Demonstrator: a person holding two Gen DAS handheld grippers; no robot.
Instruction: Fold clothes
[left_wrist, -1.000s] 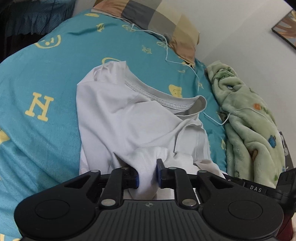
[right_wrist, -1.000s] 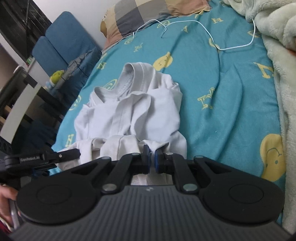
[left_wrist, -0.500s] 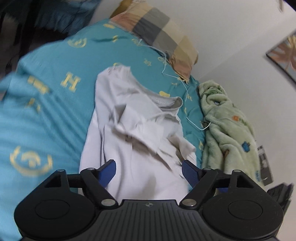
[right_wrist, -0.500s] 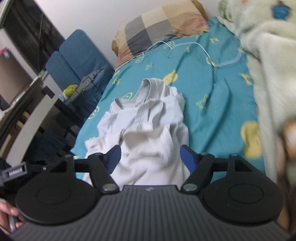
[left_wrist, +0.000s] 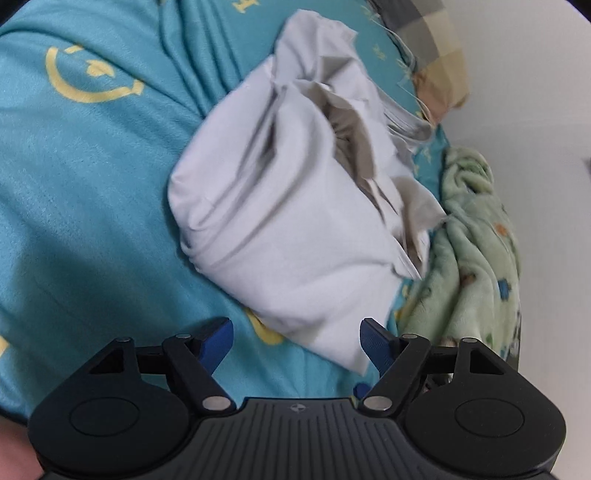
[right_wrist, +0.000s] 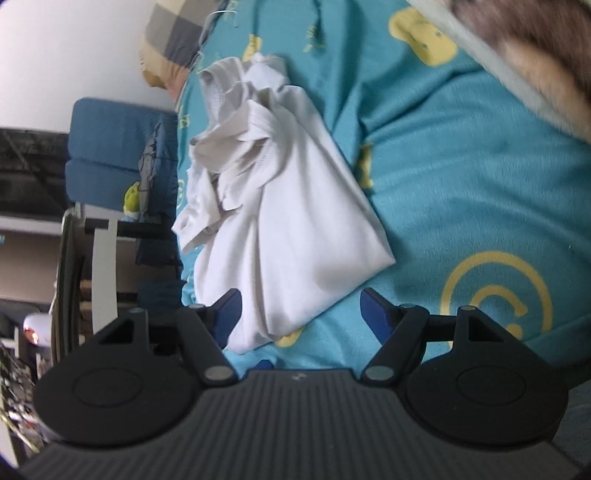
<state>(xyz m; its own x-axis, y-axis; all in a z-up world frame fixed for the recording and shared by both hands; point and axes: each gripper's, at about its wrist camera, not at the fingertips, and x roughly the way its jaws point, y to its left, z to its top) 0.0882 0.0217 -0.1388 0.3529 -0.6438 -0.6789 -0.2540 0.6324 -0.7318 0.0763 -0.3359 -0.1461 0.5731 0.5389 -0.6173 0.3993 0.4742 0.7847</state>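
The white shirt lies bunched in a loosely folded heap on the teal bedsheet, which is printed with yellow motifs. In the left wrist view the heap fills the centre, its near corner reaching down toward 6 o'clock, close to the left tool, whose blue-padded fingers stand spread wide with nothing between them but sheet and the shirt's tip. At 3 o'clock of the shirt a green fleece blanket presses against its edge; at 1 o'clock sits a checked pillow, with a thin white cable just beside the shirt's collar end. In the right wrist view the shirt runs from 12 o'clock down to the right tool, also spread wide and holding nothing, the lower edge of the cloth lying between its fingers. At 9 o'clock beyond the bed edge stands a blue chair with clutter around it; a blurred furry shape crosses the upper right corner.
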